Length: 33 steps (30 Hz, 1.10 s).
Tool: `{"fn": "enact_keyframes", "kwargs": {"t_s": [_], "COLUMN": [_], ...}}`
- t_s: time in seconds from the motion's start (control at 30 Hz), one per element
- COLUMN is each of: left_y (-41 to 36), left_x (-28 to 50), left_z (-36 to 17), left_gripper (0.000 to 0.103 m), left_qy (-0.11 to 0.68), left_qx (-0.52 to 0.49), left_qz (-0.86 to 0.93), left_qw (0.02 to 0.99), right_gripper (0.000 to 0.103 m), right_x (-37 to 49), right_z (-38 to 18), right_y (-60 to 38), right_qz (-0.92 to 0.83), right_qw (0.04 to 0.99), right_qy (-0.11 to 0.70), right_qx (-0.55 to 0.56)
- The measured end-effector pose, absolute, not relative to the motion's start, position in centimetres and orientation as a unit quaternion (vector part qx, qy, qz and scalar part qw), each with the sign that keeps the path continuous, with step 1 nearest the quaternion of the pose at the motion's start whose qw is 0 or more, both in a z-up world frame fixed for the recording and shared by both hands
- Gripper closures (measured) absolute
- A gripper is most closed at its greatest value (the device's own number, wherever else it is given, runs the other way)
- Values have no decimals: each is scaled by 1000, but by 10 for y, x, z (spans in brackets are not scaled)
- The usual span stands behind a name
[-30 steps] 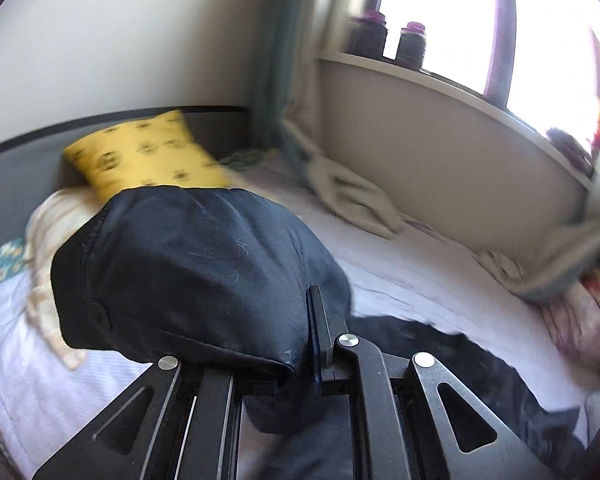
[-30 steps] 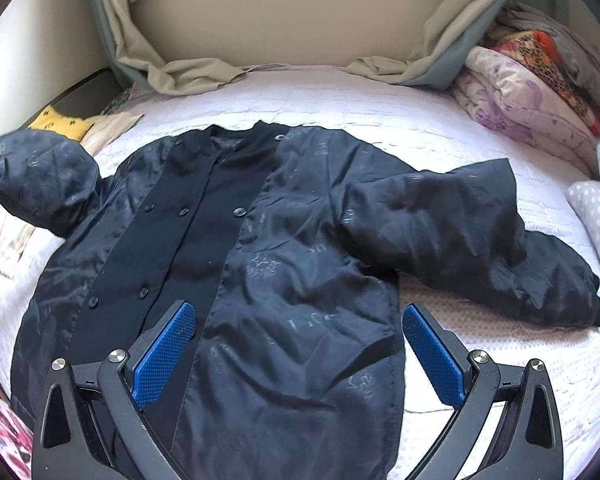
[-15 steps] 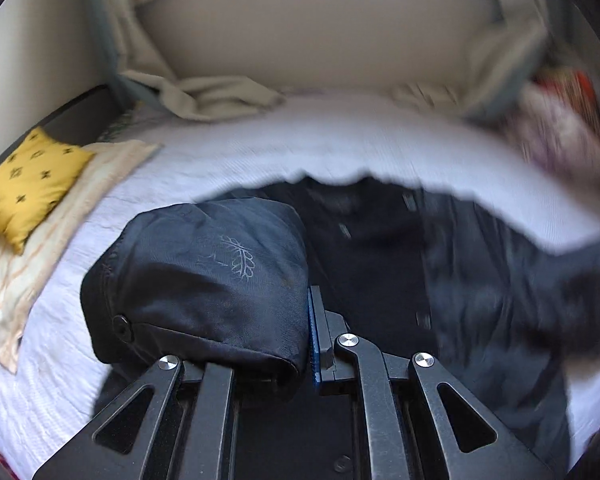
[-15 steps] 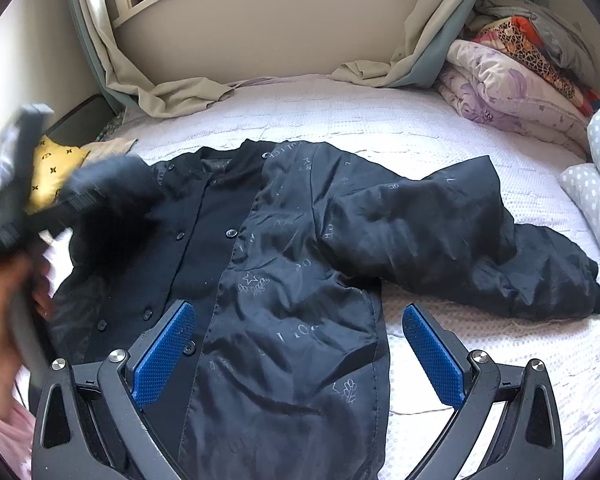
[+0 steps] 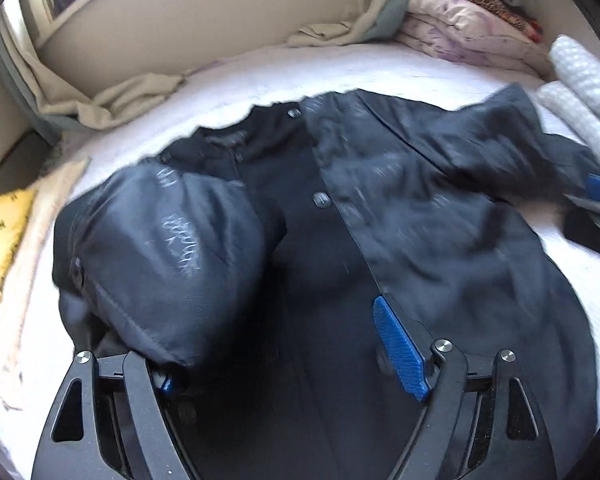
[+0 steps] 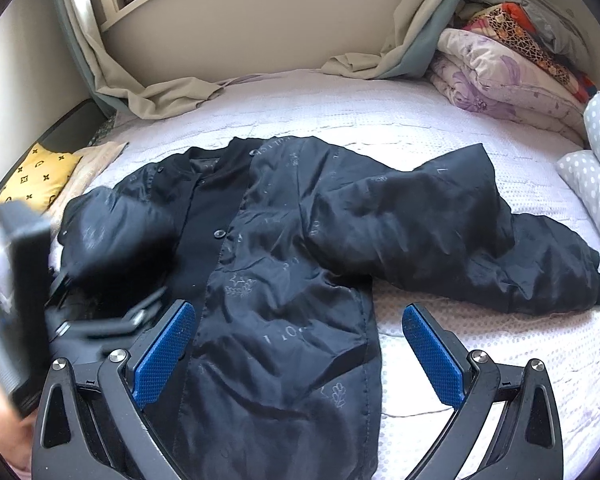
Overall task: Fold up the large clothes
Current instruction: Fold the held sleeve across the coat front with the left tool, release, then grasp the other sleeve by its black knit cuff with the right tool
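Observation:
A large black padded jacket [image 6: 284, 248] lies front up on the white bedspread [image 6: 380, 120], also seen in the left wrist view [image 5: 440, 220]. Its left sleeve [image 5: 168, 264] is folded over the chest and rests against my left gripper's left finger. My left gripper [image 5: 284, 364] is open, its jaws wide apart above the jacket front; it shows blurred in the right wrist view [image 6: 100, 312]. The other sleeve [image 6: 480, 248] stretches out to the right. My right gripper [image 6: 296, 352] is open and empty above the jacket's lower right side.
A yellow patterned cushion [image 6: 40, 172] lies at the left edge of the bed. Folded quilts [image 6: 508, 72] and spotted pillows [image 6: 596, 168] are stacked at the right. Beige curtains [image 6: 172, 96] trail onto the bed below the window wall.
My left gripper swung right with the sleeve, carried it over the jacket front, then opened and let it go. My right gripper stayed open and drew slightly back.

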<state>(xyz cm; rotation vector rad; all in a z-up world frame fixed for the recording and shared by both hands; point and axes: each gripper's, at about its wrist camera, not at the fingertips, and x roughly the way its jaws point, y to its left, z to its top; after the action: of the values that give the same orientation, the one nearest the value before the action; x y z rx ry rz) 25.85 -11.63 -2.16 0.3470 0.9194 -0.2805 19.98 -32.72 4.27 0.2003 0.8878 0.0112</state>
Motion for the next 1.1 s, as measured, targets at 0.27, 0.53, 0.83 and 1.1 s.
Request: {"fn": "enact_keyframes", "kwargs": {"t_s": [0.27, 0.53, 0.83, 1.1], "left_y": [-69, -30, 92, 125], "left_x": [209, 196, 249, 254], "left_z": [3, 29, 56, 72], "left_gripper": [17, 15, 15, 15], "left_qy": [449, 400, 382, 361], "left_qx": [88, 68, -51, -90], "left_qz": [-182, -173, 10, 46], "left_qw": [870, 897, 923, 927], "right_gripper": [14, 36, 36, 21], "right_x": [202, 204, 224, 246], "right_z": [34, 30, 52, 32], "right_y": [-319, -292, -201, -102], "right_qz": [0, 38, 117, 158], "right_qw": [896, 885, 883, 880], "right_qy": [439, 462, 454, 446], "right_qx": [71, 46, -23, -45]}}
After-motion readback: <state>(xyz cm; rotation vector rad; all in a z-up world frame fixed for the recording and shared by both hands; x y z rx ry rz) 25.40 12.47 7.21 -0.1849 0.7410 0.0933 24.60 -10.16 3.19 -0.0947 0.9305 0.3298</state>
